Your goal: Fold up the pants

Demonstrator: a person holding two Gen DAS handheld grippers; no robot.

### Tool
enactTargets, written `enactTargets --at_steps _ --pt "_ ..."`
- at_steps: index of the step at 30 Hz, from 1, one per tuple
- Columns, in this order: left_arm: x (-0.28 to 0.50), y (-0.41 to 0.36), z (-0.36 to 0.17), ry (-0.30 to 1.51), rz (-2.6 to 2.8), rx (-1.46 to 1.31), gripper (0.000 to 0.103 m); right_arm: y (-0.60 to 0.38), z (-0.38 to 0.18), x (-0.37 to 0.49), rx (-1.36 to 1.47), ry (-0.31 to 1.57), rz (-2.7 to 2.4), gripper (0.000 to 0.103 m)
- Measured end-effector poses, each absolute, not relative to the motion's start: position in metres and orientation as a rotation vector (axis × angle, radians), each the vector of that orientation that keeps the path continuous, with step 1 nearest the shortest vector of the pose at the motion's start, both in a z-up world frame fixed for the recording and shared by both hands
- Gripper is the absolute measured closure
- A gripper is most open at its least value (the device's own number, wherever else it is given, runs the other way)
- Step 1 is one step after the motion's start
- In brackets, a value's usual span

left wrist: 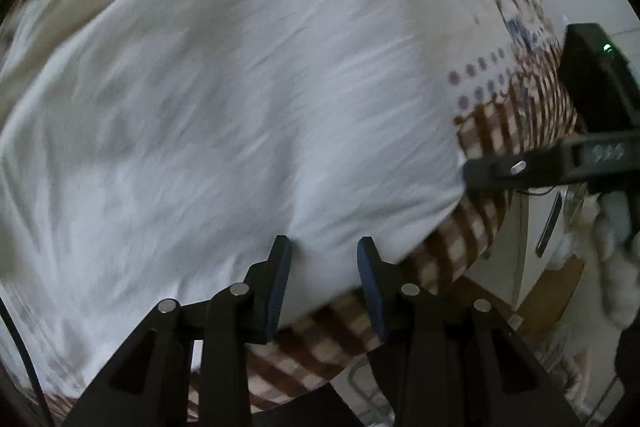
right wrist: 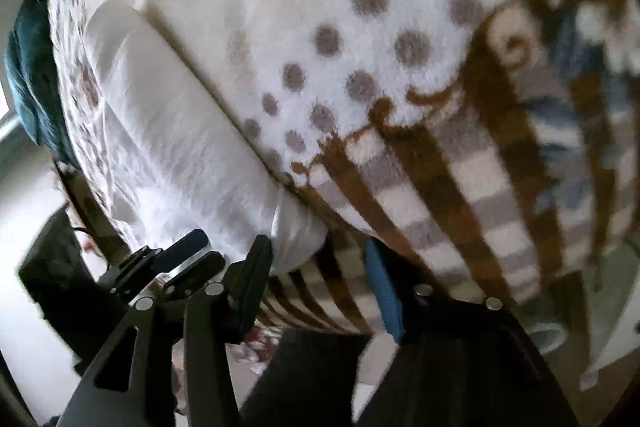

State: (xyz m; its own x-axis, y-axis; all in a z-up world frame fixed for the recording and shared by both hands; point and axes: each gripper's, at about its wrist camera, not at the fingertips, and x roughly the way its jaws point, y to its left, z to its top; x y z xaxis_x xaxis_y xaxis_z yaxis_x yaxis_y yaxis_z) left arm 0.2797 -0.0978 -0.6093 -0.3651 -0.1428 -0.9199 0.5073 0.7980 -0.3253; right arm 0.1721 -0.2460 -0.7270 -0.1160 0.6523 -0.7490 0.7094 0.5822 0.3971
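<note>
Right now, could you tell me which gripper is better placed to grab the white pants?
Probably the left gripper: its open jaws hang over the white pants, while the right gripper mostly faces the patterned blanket.

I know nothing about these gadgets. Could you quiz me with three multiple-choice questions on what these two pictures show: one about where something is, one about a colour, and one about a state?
1. Where do the white pants lie?
A. on a patterned blanket
B. in a basket
C. on a hanger

2. What colour are the stripes on the blanket near its edge?
A. green
B. brown
C. red

3. How do the fingers of the left gripper stand?
A. clamped on the cloth
B. apart, at the pants' edge
C. folded away out of view

Answers: 1 A, the dotted and striped blanket shows all round the white cloth. 2 B, brown bands cross pale ones. 3 B, a clear gap shows between the two fingers, with the cloth's edge just beyond them.
</note>
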Motion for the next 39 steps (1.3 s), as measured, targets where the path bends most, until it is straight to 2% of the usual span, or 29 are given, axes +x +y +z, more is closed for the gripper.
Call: enactTargets --at_steps 5,7,8,9,10,12,14,17,19,20,21,22,23,25,27,30,34,39 --pt "0.291 -0.078 -0.612 1.850 -0.658 0.143 0.071 -0.243 -0.678 0.203 1.025 1.659 0.010 0.050" --pt "0.293 -0.071 -0.611 1.838 -0.648 0.126 0.071 -0.218 -0.670 0.222 0.908 1.657 0.102 0.060" --pt "0.293 -0.068 -0.611 1.833 -0.648 0.125 0.071 -0.202 -0.672 0.230 0.831 1.682 0.147 0.081" --pt "0.292 -0.065 -0.611 1.826 -0.645 0.129 0.071 -0.190 -0.678 0.232 0.737 1.733 0.162 0.091" --pt "0.291 -0.060 -0.610 1.820 -0.642 0.129 0.071 -0.179 -0.692 0.229 0.651 1.808 0.147 0.092" --pt "0.294 -0.051 -0.612 1.824 -0.629 0.122 0.071 -0.173 -0.713 0.216 0.614 1.894 0.137 0.103" --pt "0.294 -0.040 -0.612 1.822 -0.616 0.088 0.071 -0.175 -0.725 0.200 0.593 1.956 0.100 0.103" --pt "0.297 -0.032 -0.609 1.827 -0.597 0.030 0.071 -0.184 -0.729 0.187 0.694 1.944 0.082 0.103" --pt "0.299 -0.023 -0.596 1.796 -0.560 -0.006 0.071 -0.196 -0.719 0.187 0.768 1.908 0.088 0.095" --pt "0.300 -0.016 -0.586 1.756 -0.534 -0.025 0.071 -0.201 -0.710 0.190 0.793 1.887 0.086 0.085" --pt "0.301 -0.005 -0.573 1.699 -0.510 -0.069 0.069 -0.206 -0.698 0.193 0.786 1.878 0.069 0.064" --pt "0.302 0.009 -0.558 1.632 -0.475 -0.127 0.065 -0.208 -0.686 0.197 0.754 1.865 0.041 0.051" --pt "0.302 0.022 -0.549 1.586 -0.432 -0.168 0.060 -0.208 -0.667 0.206 0.697 1.827 0.018 0.033" --pt "0.304 0.063 -0.530 1.504 -0.316 -0.254 0.025 -0.208 -0.640 0.222 0.604 1.778 -0.003 0.031" --pt "0.304 0.100 -0.522 1.462 -0.185 -0.293 0.006 -0.195 -0.617 0.250 0.453 1.740 -0.031 0.031" --pt "0.303 0.154 -0.522 1.418 -0.012 -0.323 0.005 -0.159 -0.600 0.295 0.334 1.688 0.069 0.031" --pt "0.299 0.209 -0.536 1.394 0.134 -0.387 0.005 -0.069 -0.611 0.369 0.193 1.640 0.357 0.031" --pt "0.294 0.245 -0.547 1.382 0.216 -0.422 0.005 0.075 -0.625 0.423 -0.218 1.590 0.795 0.031"
